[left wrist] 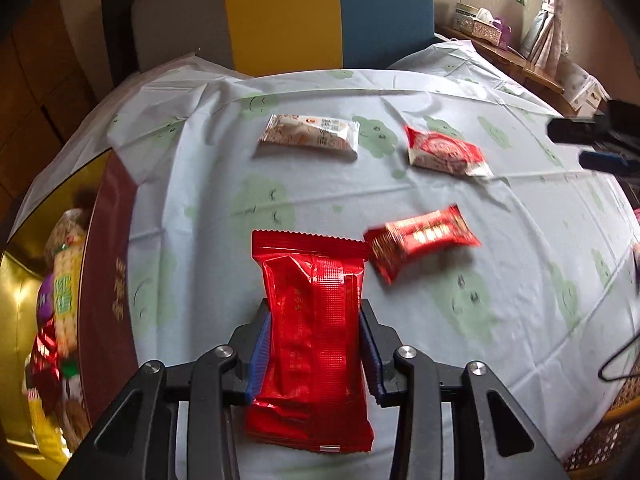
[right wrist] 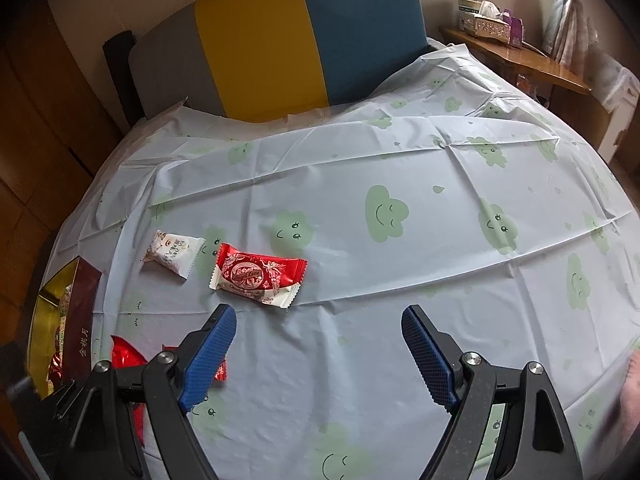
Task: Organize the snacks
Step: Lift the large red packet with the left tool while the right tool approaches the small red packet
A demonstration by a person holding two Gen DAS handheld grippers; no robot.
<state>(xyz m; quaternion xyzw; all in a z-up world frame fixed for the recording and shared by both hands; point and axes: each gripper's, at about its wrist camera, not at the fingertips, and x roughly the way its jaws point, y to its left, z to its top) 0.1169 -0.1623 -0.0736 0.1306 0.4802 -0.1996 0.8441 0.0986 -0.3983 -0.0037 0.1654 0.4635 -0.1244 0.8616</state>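
My left gripper is shut on a large red snack packet, held above the table. A small red candy packet lies just right of it. A white snack packet and a red-and-white snack packet lie farther back; they also show in the right wrist view, the white packet and the red-and-white packet. A dark red box with gold lining at the left holds several snacks. My right gripper is open and empty, just right of the red-and-white packet.
The table has a pale cloth with green clouds. A grey, yellow and blue chair back stands behind it. A wooden shelf with a tissue box is at the back right. The box sits at the table's left edge.
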